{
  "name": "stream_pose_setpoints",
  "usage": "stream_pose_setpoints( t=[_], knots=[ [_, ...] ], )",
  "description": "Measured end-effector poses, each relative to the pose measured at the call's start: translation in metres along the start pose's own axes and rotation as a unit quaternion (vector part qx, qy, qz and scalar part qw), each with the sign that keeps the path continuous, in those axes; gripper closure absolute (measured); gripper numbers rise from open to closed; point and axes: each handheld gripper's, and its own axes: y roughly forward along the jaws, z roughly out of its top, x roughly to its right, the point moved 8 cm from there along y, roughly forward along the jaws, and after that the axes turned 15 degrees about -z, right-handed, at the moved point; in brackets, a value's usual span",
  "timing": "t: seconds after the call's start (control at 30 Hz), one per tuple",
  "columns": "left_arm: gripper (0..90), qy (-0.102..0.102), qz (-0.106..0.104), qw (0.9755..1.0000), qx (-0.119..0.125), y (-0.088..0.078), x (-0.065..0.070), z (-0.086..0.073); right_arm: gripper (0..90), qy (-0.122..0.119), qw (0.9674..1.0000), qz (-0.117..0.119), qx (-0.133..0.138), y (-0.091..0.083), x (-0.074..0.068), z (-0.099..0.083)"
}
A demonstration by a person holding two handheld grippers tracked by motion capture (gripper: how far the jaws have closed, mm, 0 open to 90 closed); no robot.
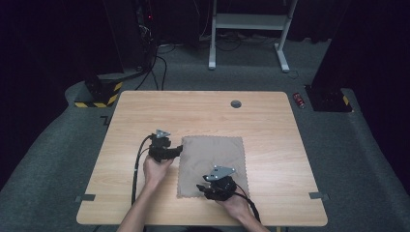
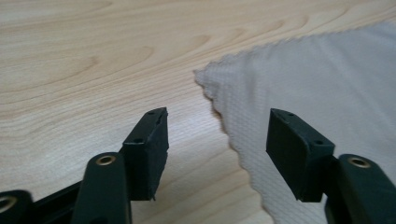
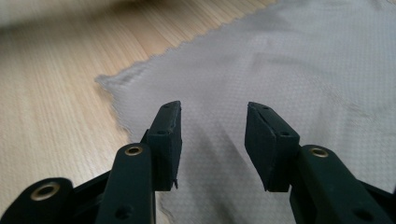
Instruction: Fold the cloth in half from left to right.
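**Wood-grain table, one grey cloth, two grippers poised over it**

Pale wood is making up the whole top of the table (image 1: 203, 111), which is standing on grey carpet with a small dark grommet (image 1: 236, 104) sitting near its far edge. Lying flat on it, slightly toward the near edge and about midway between the left and right edges, is a grey-brown cloth (image 1: 212, 159) with pinked, zigzag borders; its near edge is stopping short of the table's near edge.

The person's forearms are coming in from the near edge. The left gripper (image 1: 180, 151) is hanging at the cloth's left border near the far-left corner; in the left gripper view its jaws are standing wide apart with that border (image 2: 224, 121) running up between them, one jaw over bare wood, the other over fabric, and nothing is being pinched. The right gripper (image 1: 200, 187) is hovering over the cloth's near-left part. In the right gripper view its jaws are standing about half open above the weave (image 3: 289, 70), gripping nothing, with the cloth's corner (image 3: 105, 80) lying ahead and to one side.
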Motion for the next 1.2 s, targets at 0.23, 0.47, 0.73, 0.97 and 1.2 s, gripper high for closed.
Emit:
stream_pose_setpoints(
  t=[0.23,0.47,0.73,0.97,1.2],
  knots=[
    [39.0,0.019,0.016,0.9994,-0.025,0.012,-0.007,0.017,61.7,-0.01,0.9997,0.019,0.011,0.003,-0.015,0.008],
    [39.9,0.012,0.018,0.9992,-0.034,0.026,-0.013,0.029,71.4,-0.028,0.9985,0.045,0.015,0.009,-0.04,0.019],
    [40.5,0.016,0.024,0.9989,-0.038,0.032,-0.015,0.036,71.8,-0.064,0.9972,0.04,0.004,0.025,-0.064,0.024],
    [40.8,0.027,0.034,0.9974,-0.056,0.042,-0.017,0.038,68.5,-0.084,0.9956,0.04,0.003,0.026,-0.076,0.023],
    [43.2,0.021,0.055,0.9962,-0.065,0.046,-0.026,0.034,70.2,-0.098,0.9945,0.037,0.005,0.025,-0.082,0.023]
  ],
)
